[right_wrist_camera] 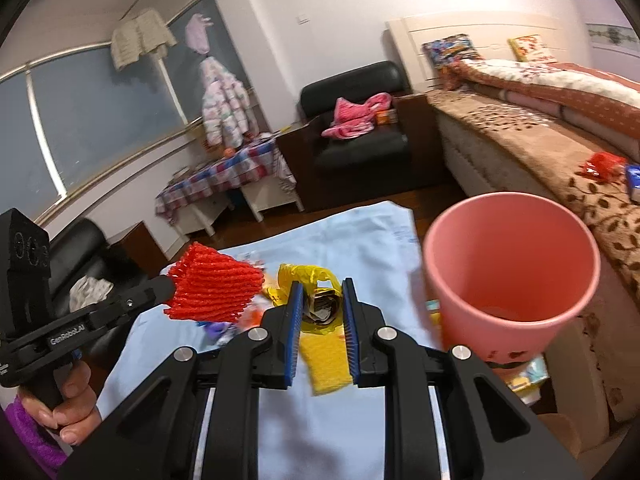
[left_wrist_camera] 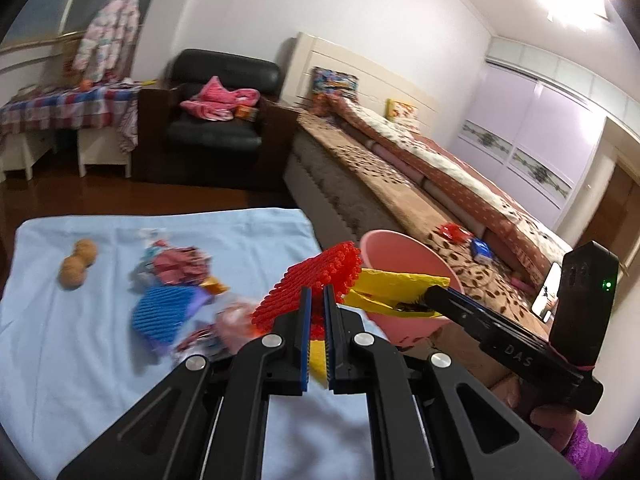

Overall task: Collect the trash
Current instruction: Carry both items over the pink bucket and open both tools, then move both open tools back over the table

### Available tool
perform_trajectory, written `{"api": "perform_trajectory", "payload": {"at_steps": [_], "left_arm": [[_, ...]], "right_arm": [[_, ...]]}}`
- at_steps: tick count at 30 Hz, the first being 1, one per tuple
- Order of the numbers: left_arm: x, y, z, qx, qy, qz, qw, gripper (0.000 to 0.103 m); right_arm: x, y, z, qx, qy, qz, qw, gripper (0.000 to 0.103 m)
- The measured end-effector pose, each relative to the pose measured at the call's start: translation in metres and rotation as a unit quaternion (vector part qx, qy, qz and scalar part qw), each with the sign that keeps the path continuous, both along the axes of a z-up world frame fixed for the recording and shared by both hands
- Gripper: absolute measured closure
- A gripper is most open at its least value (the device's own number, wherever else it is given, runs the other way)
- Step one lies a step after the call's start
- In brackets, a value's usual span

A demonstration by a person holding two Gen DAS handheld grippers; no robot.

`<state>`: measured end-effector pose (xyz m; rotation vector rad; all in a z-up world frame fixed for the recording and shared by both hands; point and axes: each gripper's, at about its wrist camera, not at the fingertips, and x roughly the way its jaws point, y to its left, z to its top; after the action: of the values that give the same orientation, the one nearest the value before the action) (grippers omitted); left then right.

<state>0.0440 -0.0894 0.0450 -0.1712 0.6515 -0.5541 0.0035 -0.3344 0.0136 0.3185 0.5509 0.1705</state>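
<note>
From the left wrist, the left gripper [left_wrist_camera: 317, 300] pinches red foam netting [left_wrist_camera: 316, 280] beside the pink bin [left_wrist_camera: 404, 280]; from the right wrist, the right gripper [right_wrist_camera: 320, 300] apparently clamps a yellow wrapper [right_wrist_camera: 316, 304], which could snag and miss the bin.

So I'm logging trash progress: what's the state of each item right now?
Red foam net sleeve: lifted, clamped in left gripper.
Yellow plastic wrapper: lifted, clamped in right gripper.
Pink plastic bin: upright, nearly empty.
Blue foam net: lying on the light blue cloth.
</note>
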Motion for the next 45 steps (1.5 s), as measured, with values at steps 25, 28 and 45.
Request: {"api": "perform_trajectory", "payload": {"at_steps": [25,28,45], "left_arm": [[0.054,-0.196,-0.022,0.021,0.021,-0.142,0.9894,0.098],[0.062,-0.205,-0.034,0.028,0.034,-0.143,0.9887,0.097],[0.076,-0.211,-0.056,0.048,0.043,-0.122,0.9905,0.062]], "right_arm": [[0.005,-0.13,-0.036,-0.044,0.025,-0.171,0.984,0.083],[0.011,-0.134,-0.043,-0.045,0.035,-0.172,0.983,0.083],[0.032,-0.137,-0.059,-0.031,0.068,-0.169,0.983,0.071]]}}
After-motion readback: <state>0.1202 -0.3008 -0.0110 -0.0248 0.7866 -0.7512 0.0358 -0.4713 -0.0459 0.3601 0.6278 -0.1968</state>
